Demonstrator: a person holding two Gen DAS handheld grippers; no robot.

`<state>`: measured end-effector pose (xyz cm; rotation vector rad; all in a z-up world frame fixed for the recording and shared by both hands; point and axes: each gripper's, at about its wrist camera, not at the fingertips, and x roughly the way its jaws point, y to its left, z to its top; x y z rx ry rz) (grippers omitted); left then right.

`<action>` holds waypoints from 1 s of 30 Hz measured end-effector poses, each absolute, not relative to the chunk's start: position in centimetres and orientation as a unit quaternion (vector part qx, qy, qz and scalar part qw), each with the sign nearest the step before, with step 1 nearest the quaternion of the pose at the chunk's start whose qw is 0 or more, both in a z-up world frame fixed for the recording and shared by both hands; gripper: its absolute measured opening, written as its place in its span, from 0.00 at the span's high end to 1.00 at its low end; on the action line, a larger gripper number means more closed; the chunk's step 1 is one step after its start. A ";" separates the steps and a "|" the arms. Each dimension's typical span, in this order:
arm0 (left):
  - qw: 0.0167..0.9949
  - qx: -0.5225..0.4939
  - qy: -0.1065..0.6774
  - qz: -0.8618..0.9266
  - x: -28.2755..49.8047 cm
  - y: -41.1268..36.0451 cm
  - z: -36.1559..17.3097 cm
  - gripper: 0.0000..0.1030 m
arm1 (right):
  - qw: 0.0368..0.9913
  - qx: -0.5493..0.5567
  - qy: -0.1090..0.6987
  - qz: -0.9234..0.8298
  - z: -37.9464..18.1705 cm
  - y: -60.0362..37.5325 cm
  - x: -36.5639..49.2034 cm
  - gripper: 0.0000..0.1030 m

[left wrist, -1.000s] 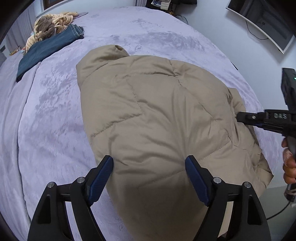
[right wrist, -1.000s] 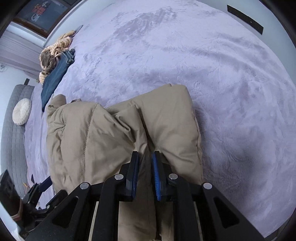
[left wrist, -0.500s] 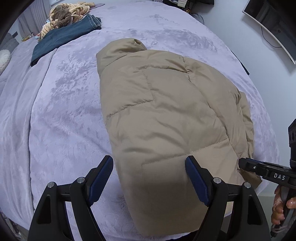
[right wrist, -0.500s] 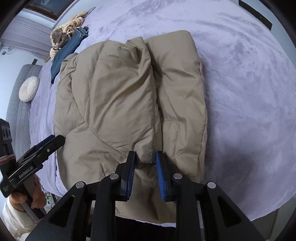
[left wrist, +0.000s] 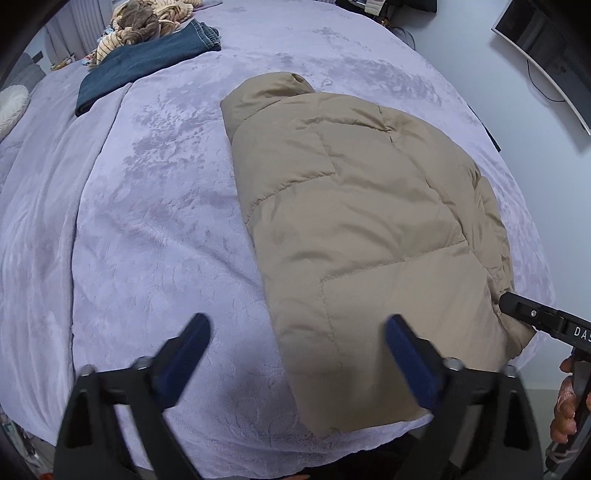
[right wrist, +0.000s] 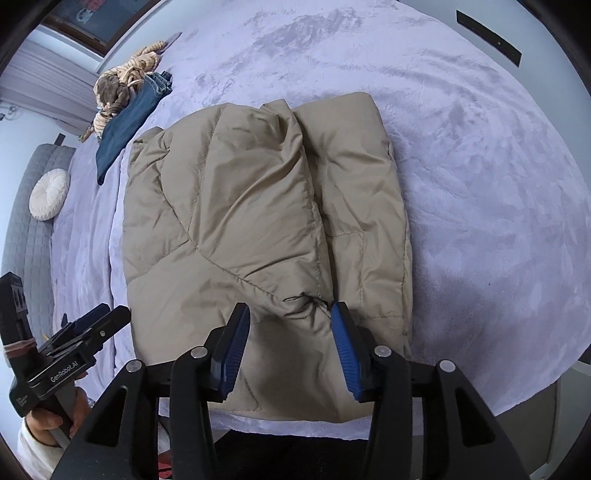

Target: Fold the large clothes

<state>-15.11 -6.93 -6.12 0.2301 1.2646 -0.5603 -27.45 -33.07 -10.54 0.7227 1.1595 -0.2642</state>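
Observation:
A tan quilted puffer jacket (left wrist: pixel 362 221) lies on the lavender bed (left wrist: pixel 155 236), folded lengthwise, collar toward the far side. In the right wrist view the jacket (right wrist: pixel 258 221) shows one side laid over the other. My left gripper (left wrist: pixel 297 343) is open and empty, above the jacket's near left hem. My right gripper (right wrist: pixel 290 325) is open, its jaws astride the near hem without holding it. It also shows in the left wrist view (left wrist: pixel 517 306) at the jacket's right edge. The left gripper shows in the right wrist view (right wrist: pixel 92 321) left of the jacket.
Folded jeans (left wrist: pixel 144 62) and a striped knit garment (left wrist: pixel 147 22) lie at the bed's far left. A round white cushion (right wrist: pixel 50 194) rests on a grey sofa (right wrist: pixel 26 236). A monitor (left wrist: pixel 546 48) hangs on the right wall. The bed's near edge runs just under both grippers.
My right gripper pulled the folded side toward the near edge, then opened and let go of the jacket. My left gripper drew back to the left, still open.

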 end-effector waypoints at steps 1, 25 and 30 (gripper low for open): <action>0.767 0.102 0.577 -0.260 -15.1 -6.6 -5.8 0.00 | 0.769 0.332 0.533 -0.123 -10.4 -32.8 -27.4 0.48; 0.761 0.070 0.598 -0.242 -12.0 -6.1 -6.7 0.00 | 0.784 0.333 0.505 -0.138 -8.1 -34.8 -26.7 0.23; 0.755 0.050 0.612 -0.231 -10.6 -8.0 -7.5 0.00 | 0.773 0.332 0.525 -0.127 -9.2 -38.7 -25.1 0.21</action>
